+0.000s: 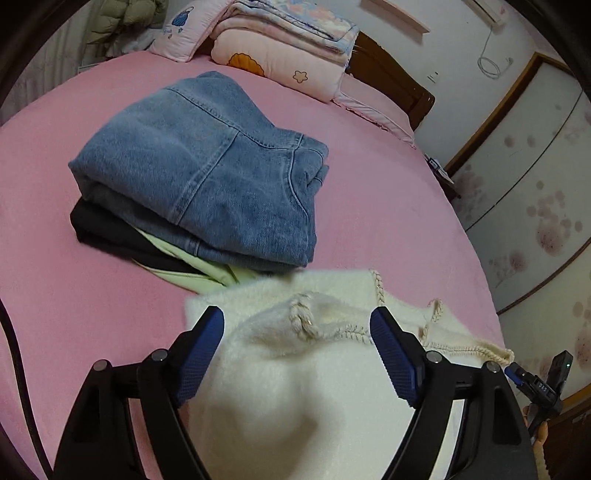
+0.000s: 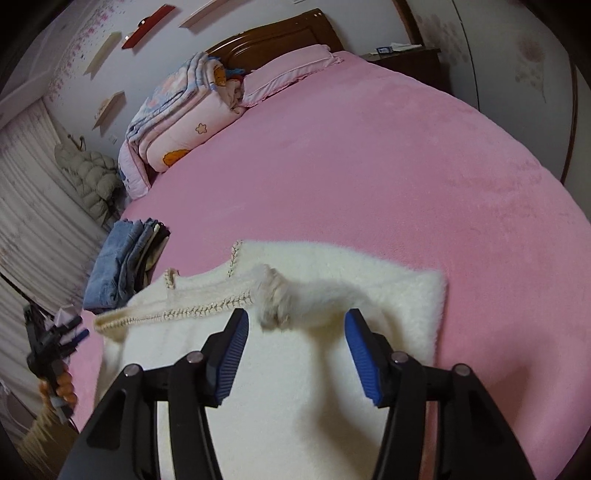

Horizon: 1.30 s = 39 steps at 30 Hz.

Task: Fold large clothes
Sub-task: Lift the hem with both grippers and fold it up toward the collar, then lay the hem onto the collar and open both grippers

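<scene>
A fluffy white sweater (image 2: 295, 369) lies on the pink bedspread (image 2: 369, 166) close to the near edge of the bed, partly folded, with its braided cream trim (image 2: 192, 308) running along the neckline and out to a loose end. The left gripper (image 1: 297, 350) hangs over the sweater with its jaws spread wide; the blue pads (image 1: 393, 362) stand on either side of a soft hump of white knit without pressing on it, and a knotted loop of trim (image 1: 303, 314) sits just ahead between them. The right gripper (image 2: 293, 354) is also open over the sweater, its two blue pads well apart, and a blurred, furry fold of the sweater (image 2: 280, 302) rises just beyond the fingertips, touching neither pad. In the right wrist view the left gripper (image 2: 70, 334) shows at the far left edge, held in a hand (image 2: 61, 387); in the left wrist view part of the right gripper (image 1: 532, 380) shows at the far right. Just beyond the sweater sits a stack of folded clothes: blue jeans (image 1: 199, 170) on top, a black garment (image 1: 107, 229) beneath, and a pale green piece (image 1: 192, 269) poking out at the bottom, its edge reaching the sweater. Folded quilts (image 1: 280, 44) and a pillow (image 2: 288, 74) lie against the wooden headboard (image 2: 280, 33), and a padded coat (image 2: 92, 177) hangs by the curtain.
</scene>
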Tool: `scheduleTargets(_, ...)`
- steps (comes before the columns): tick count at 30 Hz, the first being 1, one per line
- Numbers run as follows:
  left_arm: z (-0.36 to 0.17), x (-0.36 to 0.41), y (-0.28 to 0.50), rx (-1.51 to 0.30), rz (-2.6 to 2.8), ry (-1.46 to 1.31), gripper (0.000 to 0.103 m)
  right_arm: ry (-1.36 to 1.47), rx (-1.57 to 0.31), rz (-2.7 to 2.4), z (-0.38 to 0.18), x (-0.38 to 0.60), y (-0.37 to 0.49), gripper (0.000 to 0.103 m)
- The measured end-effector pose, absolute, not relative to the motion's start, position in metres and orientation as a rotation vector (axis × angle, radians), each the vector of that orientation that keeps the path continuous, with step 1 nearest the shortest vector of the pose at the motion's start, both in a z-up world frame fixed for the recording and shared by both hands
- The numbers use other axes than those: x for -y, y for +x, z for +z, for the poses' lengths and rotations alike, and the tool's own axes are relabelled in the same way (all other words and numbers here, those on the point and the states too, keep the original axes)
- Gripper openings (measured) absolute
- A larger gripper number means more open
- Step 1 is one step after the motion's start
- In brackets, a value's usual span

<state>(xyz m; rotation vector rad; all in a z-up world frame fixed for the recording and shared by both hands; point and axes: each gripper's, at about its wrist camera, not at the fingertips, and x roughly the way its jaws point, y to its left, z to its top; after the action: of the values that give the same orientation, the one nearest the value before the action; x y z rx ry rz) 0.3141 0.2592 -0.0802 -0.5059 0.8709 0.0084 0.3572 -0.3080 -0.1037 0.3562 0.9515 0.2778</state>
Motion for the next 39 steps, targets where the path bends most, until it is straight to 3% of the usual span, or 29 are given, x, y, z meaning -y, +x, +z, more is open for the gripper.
scheduleTargets(12, -0.115, -0.224, 0.338, -0.989, 0.031, -0.160, 0.080, 0.079, -0.967, 0.162, -0.119, 0.293, 0.373, 0.055)
scheduleTargets(22, -0.144, -0.219, 0.369, -1.046, 0.014, -0.034, 0.080, 0.079, -1.048, 0.149, -0.143, 0.305, 0.419, 0.055)
scheduleTargets(24, -0.146, -0.219, 0.371, -1.049, -0.017, -0.041, 0.067, 0.093, -1.064, 0.166, -0.146, 0.305, 0.425, 0.055)
scheduleTargets(25, -0.146, -0.218, 0.371, -1.043, -0.048, -0.047, 0.045, 0.100, -1.069, 0.186, -0.148, 0.304, 0.426, 0.054)
scheduleTargets(26, -0.146, -0.216, 0.372, -1.040, -0.055, -0.038, 0.032, 0.104, -1.070, 0.200, -0.149, 0.302, 0.426, 0.054)
scheduleTargets(27, -0.146, -0.214, 0.372, -1.032, -0.045, -0.022, 0.029, 0.099, -1.070, 0.217, -0.151, 0.300, 0.426, 0.054)
scheduleTargets(28, -0.145, -0.213, 0.370, -1.021, -0.039, -0.009, 0.018, 0.076, -1.070, 0.222, -0.152, 0.297, 0.424, 0.053)
scheduleTargets(29, -0.144, -0.212, 0.369, -1.012, -0.030, 0.011, 0.013, 0.043, -1.070, 0.216, -0.152, 0.294, 0.423, 0.041)
scheduleTargets(30, -0.144, -0.211, 0.367, -1.007, -0.025, 0.024, 0.011, 0.015, -1.070, 0.220, -0.153, 0.291, 0.421, 0.021)
scheduleTargets(31, -0.143, -0.208, 0.364, -0.996, -0.010, 0.040, 0.010, -0.007, -1.063, 0.215, -0.152, 0.288, 0.419, 0.015)
scheduleTargets(33, -0.138, -0.202, 0.359, -0.968, 0.034, 0.074, 0.008, -0.026, -1.028, 0.203, -0.148, 0.287, 0.413, 0.010)
scheduleTargets(39, -0.100, -0.202, 0.348, -0.836, 0.166, -0.021, 0.008, 0.030, -0.859, 0.134, -0.113, 0.291, 0.396, 0.008)
